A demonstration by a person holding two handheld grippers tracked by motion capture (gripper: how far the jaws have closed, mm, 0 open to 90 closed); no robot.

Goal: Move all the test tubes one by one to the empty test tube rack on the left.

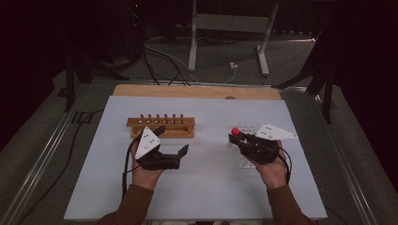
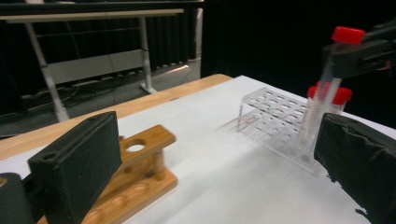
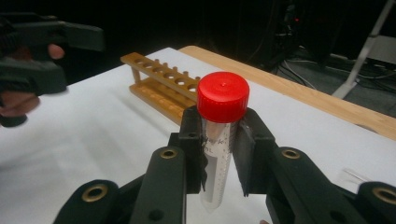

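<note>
Toward the table's right edge, we are holding one red-capped tube (image 3: 218,140) clamped in the right gripper (image 1: 243,139) above the clear rack (image 2: 275,122), left gripper (image 1: 172,140) gaping empty beside the unfilled wooden rack (image 1: 161,127): transfer seemingly just starting.

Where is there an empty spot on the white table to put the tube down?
The white table is bare along its near edge, and between the wooden rack and the clear rack. It is also bare left of the wooden rack. It gets crowded around the clear rack, where the right gripper holds the red-capped tube.
</note>
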